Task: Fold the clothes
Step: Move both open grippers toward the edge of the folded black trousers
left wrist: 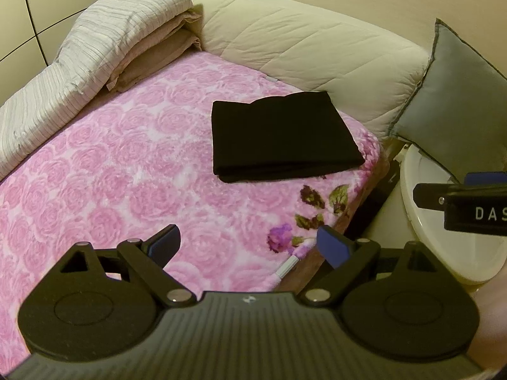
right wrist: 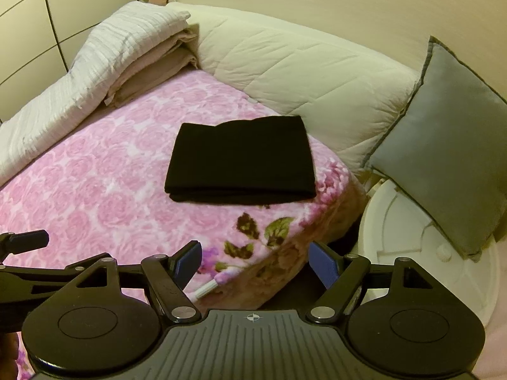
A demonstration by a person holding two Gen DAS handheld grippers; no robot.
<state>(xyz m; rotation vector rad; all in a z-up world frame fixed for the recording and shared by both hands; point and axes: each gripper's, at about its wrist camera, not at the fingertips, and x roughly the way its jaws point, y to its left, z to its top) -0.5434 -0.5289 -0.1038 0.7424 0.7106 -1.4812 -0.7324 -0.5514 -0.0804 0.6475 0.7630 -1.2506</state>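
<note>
— Black folded cloth rectangle, where is it?
— Flat on the pink rose-patterned fleece blanket, near the bed corner beside the cream quilted bolster.
— And the claws?
— Left gripper and right gripper both hang spread wide, holding nothing, well short of the cloth.

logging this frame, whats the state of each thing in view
black garment: folded into a flat rectangle, lying on the blanket, not held
pink floral blanket: spread flat over the bed
striped white bedding: folded, piled on beige bedding at the far end
grey cushion: leaning upright beside the bed
left hand-held gripper: open, empty
right hand-held gripper: open, empty
</note>
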